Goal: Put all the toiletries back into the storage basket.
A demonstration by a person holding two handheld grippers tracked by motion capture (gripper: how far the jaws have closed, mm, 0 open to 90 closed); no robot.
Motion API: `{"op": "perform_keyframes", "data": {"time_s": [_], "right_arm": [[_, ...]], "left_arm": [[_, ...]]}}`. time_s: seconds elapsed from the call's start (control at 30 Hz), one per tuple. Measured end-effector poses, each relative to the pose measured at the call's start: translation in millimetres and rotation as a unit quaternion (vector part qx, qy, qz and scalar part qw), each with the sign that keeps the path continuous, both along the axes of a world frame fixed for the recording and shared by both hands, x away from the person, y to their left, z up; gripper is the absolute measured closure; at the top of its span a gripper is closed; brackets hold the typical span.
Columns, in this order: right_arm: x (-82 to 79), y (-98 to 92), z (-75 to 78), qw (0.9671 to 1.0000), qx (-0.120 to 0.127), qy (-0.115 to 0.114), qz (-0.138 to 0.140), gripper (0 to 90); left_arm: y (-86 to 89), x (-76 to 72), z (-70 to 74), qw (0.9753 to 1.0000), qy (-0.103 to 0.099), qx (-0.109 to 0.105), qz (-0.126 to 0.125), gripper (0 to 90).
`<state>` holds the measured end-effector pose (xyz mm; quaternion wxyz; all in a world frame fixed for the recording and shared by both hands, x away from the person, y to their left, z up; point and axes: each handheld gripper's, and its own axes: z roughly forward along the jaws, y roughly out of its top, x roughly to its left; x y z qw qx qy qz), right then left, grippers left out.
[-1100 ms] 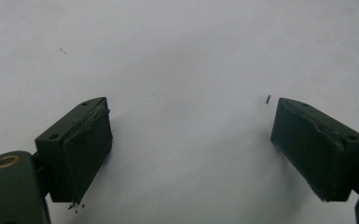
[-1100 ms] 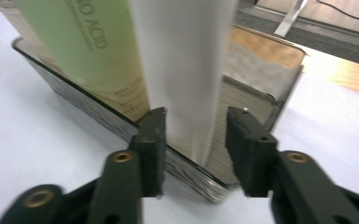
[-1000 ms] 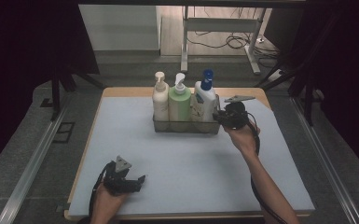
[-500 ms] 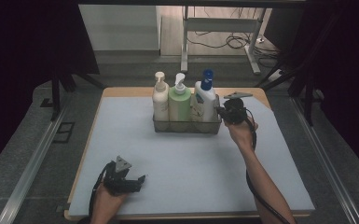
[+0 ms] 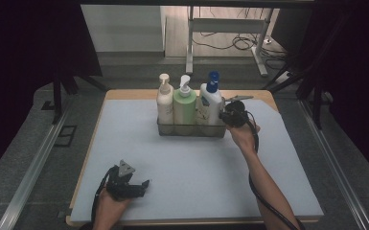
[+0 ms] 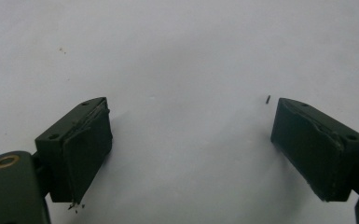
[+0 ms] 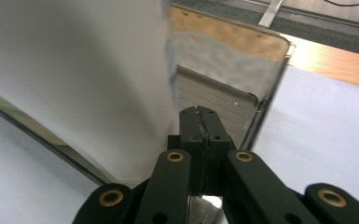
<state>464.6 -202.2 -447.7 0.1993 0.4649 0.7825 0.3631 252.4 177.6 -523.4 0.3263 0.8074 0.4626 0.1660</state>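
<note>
Nudging nearer the caddy [image 5: 191,129], the right gripper [image 5: 230,118] stays pressed together; left gripper [image 5: 141,186] remains spread.

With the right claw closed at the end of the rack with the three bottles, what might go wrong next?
The right claw is shut at the rack's end wall, beside the blue-capped bottle. A one-sided pull may tilt the rack and topple the tall bottles. The thin wall may also slip out. The left claw lies far off, open, giving no support.

Left claw [image 5: 141,184] rests low with jaws spread wide; right claw [image 7: 200,126], arm outstretched, is pressed closed.
</note>
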Motion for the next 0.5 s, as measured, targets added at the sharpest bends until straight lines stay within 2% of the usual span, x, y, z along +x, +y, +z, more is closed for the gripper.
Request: {"op": "perform_keyframes", "data": {"time_s": [0.27,0.5], "right_arm": [[0.6,2.0,-4.7,0.9999,-0.001,0.011,-0.005,89.3],[0.3,7.3,-7.5,0.9999,0.0,0.014,0.005,89.3]], "left_arm": [[0.0,0.1,0.0,1.0,0.0,0.0,0.0,12.1],[0.0,0.1,0.0,1.0,0.0,0.0,0.0,12.1]]}}
